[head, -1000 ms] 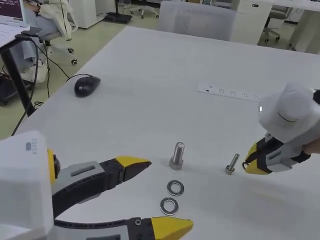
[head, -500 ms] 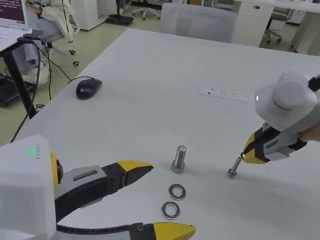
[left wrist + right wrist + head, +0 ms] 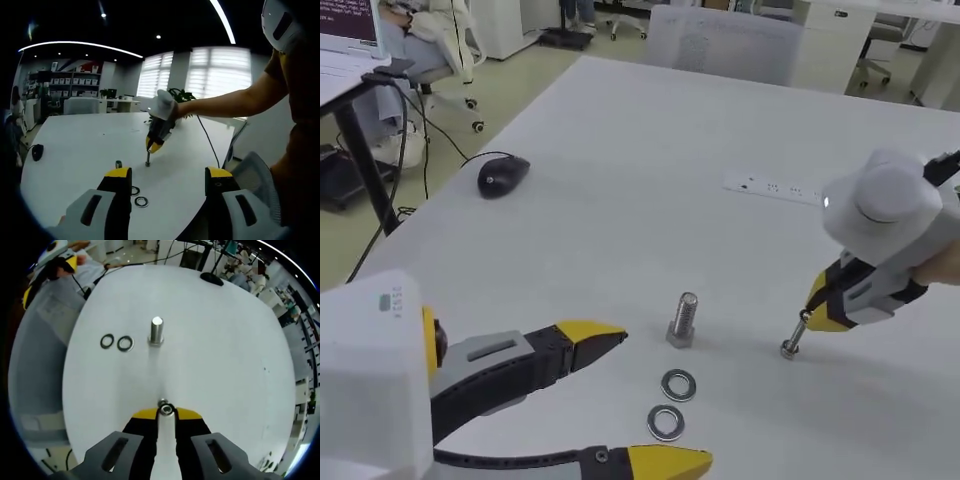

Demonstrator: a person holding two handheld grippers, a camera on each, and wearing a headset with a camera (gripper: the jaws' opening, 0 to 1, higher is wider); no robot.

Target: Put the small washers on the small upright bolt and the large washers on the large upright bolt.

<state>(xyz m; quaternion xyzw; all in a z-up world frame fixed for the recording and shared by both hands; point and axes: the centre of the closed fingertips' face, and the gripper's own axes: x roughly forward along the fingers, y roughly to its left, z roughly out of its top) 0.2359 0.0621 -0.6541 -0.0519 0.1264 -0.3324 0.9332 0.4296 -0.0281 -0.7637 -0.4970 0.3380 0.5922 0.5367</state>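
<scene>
Right hand-held gripper (image 3: pixel 809 317) moves in: a second ago its yellow tips sit just beside the small bolt (image 3: pixel 791 339), and now they are right at the bolt's top end. Its jaws are pinched together on a small washer (image 3: pixel 165 410), a little ring that the right gripper view catches between the tips, directly over the bolt. In the head view the small bolt leans, top toward the gripper and head on the table (image 3: pixel 620 150); whether the washer is already around the thread, I cannot tell.

Left hand-held gripper (image 3: pixel 658 395) stays low at the near edge, jaws spread wide and holding nothing, just as before. From its own view the two yellow tips (image 3: pixel 169 172) frame the scene, with the right gripper (image 3: pixel 152 146) reaching in over the small bolt (image 3: pixel 148 161).

Large bolt (image 3: pixel 684 318) stands upright on its head, left of the small one and well apart from it, bare. Two large washers (image 3: pixel 678 383) (image 3: pixel 666 422) lie flat just in front of it, side by side and close together, unmoved. The right gripper view shows the same pair (image 3: pixel 125 343) (image 3: pixel 107 341) to the left of the large bolt (image 3: pixel 156 330).

Farther back on the table rest a mouse (image 3: pixel 503 176) and a white power strip (image 3: pixel 775 187).
</scene>
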